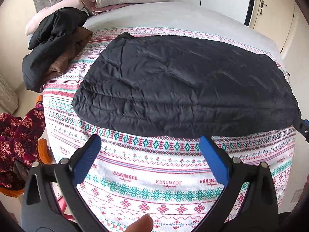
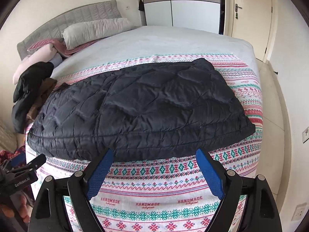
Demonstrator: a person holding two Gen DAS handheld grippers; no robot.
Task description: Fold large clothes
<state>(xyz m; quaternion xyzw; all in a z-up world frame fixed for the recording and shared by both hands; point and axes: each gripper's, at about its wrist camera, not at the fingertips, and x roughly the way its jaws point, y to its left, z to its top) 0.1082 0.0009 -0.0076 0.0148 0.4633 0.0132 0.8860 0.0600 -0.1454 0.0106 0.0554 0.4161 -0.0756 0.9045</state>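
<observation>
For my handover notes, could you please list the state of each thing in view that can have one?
Black quilted jacket: folded, lying flat on the patterned blanket.
Left gripper: open, holding nothing.
Right gripper: open, holding nothing, tips at the jacket's near edge.
Dark clothes pile: crumpled, unfolded.
Pillow: lying at the headboard.
Door: shut.

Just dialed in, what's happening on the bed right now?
A person holds two grippers over a bed covered by a patterned blanket. A black quilted jacket lies spread flat on it, looking partly folded into a rough rectangle. The left gripper and right gripper are both open near its closest edge, holding nothing. A pile of other clothes sits toward the pillows.
</observation>
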